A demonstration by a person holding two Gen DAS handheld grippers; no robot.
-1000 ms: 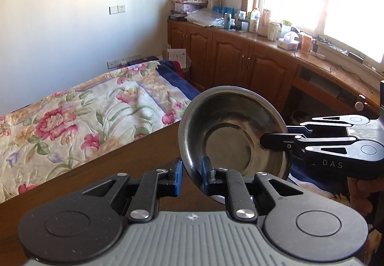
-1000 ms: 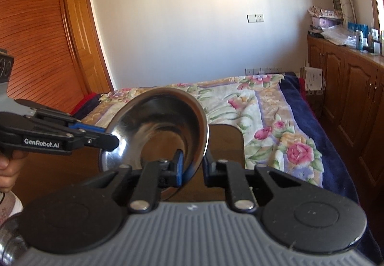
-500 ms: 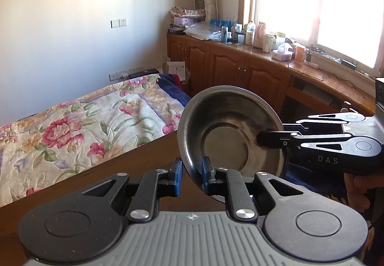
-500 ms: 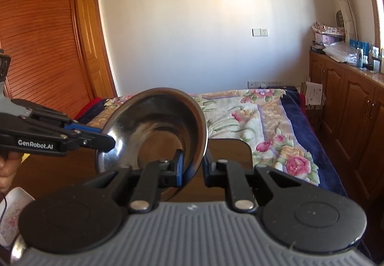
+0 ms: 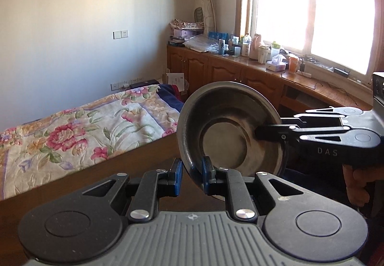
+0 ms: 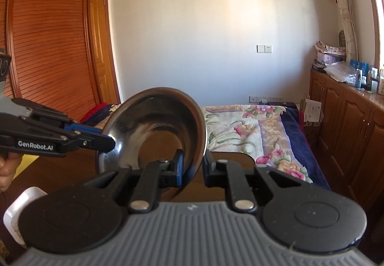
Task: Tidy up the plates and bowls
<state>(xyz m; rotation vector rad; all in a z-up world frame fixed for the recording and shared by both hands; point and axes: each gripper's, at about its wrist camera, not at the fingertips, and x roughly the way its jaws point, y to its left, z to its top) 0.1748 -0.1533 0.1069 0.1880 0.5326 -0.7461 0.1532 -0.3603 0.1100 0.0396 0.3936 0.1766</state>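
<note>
**Steel bowl gripped from both sides above the counter**

A stainless steel bowl (image 5: pixel 230 131) was held in the air, tipped steeply on edge, above a dark wooden counter (image 5: pixel 79 184). The left hand-held gripper (image 5: pixel 190 176) pinched the bowl's lower rim between its blue pads, one pad inside the bowl and one outside. The right hand-held gripper (image 6: pixel 193 167) was likewise clamped on the rim at the opposite side, with the metal wall passing between its pads. In the left wrist view the right hand-held gripper reached in from the right edge, its fingertips closed on the rim, with part of a hand (image 5: pixel 357 184) beneath it. In the right wrist view the left hand-held gripper came in from the left.

Beyond the counter lay a bed with a floral quilt (image 5: pixel 79 129). Wooden cabinets (image 5: pixel 225 71) cluttered with bottles ran under a bright window (image 5: pixel 312 7). A louvred wooden door (image 6: pixel 52 50) stood at the left in the right wrist view.
</note>
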